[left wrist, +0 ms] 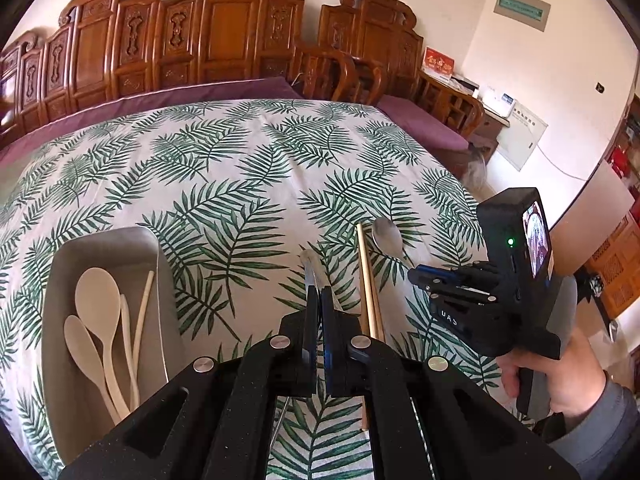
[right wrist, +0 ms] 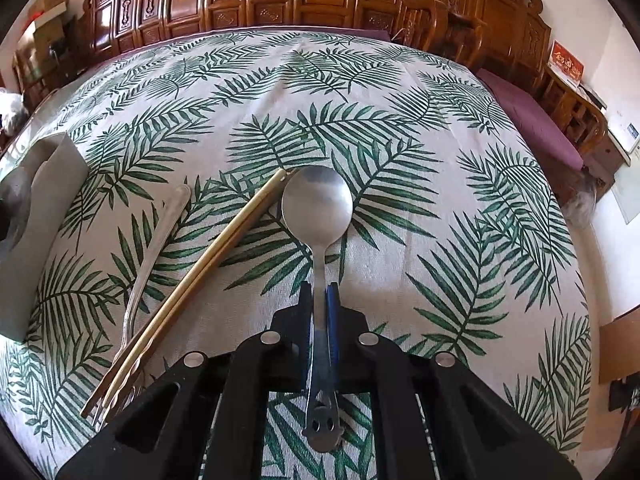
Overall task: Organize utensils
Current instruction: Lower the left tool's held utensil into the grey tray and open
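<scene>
Near the table's right edge, the right gripper is pinching the round-bowled steel spoon by its thin handle; the left gripper is clamping a flat steel utensil. That narrow handle could be swivelling or slipping when lifted toward the grey rectangular tray at the left edge.

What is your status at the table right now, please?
Right tongs shut on spoon. Left tongs shut, empty. Chopsticks and fork left of spoon, clear.

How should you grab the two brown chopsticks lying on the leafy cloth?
Grip the chopsticks around the middle, coming straight down from above. They lie flat and side by side on the cloth, so jaws set across their length could pinch both together. Watch the metal fork close on their left.
</scene>
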`<state>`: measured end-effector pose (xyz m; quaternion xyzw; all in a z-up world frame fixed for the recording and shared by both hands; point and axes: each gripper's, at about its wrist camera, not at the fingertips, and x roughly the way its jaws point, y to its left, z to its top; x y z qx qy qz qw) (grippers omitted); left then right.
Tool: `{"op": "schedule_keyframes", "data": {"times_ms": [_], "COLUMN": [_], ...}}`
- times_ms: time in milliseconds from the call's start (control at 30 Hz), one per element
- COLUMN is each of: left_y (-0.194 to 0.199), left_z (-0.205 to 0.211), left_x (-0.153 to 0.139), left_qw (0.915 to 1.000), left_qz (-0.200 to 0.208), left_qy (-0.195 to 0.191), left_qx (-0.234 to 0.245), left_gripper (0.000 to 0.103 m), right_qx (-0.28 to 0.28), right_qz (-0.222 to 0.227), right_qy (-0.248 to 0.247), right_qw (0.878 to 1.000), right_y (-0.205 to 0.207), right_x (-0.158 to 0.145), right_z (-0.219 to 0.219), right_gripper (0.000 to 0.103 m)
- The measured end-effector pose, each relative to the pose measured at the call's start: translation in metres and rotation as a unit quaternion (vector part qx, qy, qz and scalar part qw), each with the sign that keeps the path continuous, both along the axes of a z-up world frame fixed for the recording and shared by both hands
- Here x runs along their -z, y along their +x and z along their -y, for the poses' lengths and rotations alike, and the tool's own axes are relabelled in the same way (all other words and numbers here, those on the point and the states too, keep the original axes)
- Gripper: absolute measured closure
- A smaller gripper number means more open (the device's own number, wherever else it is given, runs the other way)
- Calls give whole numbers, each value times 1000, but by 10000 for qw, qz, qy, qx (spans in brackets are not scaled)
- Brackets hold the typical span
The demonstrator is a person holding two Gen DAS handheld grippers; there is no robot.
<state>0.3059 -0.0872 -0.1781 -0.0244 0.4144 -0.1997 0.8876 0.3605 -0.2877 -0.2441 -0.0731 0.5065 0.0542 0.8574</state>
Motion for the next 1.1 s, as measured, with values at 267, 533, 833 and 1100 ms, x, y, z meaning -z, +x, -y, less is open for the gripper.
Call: {"op": "schedule_keyframes", "data": {"times_ms": [267, 533, 833, 1100], "left_y": [-7, -8, -5, 17], "left_z": [-8, -38, -80, -111], "left_x": [-15, -36, -42, -14], "left_qw": [9998, 9991, 9968, 9930], "left_qz": [164, 244, 199, -74], "left_qy": [81, 41, 122, 217], "left_qx": [-44, -356, -764, -1159], "left_gripper": [102, 102, 102, 102], "right_qx": [10, -155, -494, -941], "right_qz": [-61, 237, 537, 654], "right_qy": [264, 528, 776, 841], "right_qw": [9996, 9982, 9943, 9898], "right_y": [-6, -29, -46, -61], "right_x": [-3, -27, -55, -67], "right_z": [9, 7, -19, -51], "right_gripper": [96, 96, 96, 96]}}
